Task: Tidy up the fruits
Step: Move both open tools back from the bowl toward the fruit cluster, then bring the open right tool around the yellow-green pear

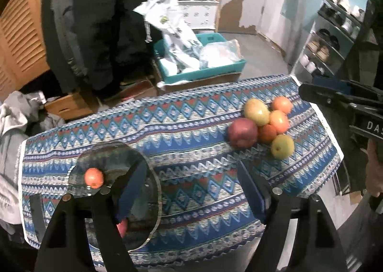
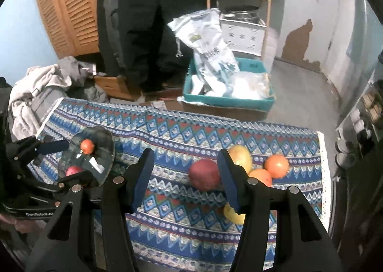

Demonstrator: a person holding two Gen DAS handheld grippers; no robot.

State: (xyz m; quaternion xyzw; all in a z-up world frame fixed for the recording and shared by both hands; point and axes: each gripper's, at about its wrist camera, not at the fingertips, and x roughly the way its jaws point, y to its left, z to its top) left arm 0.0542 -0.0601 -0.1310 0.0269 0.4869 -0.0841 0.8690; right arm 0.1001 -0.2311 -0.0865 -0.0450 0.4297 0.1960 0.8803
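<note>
On the patterned tablecloth a pile of fruit lies at the right: a red apple, a yellow-green mango, three oranges and a green-yellow fruit. A glass plate at the left holds an orange and a red fruit. My left gripper hovers open beside the plate, nothing between its fingers. My right gripper stands open above the cloth, the red apple lying just beyond its right finger. The plate shows at the left.
A person in dark trousers stands behind the table. A teal crate of bags sits on the floor beyond the far edge. Clothes are heaped at the left; a shoe rack stands at the right.
</note>
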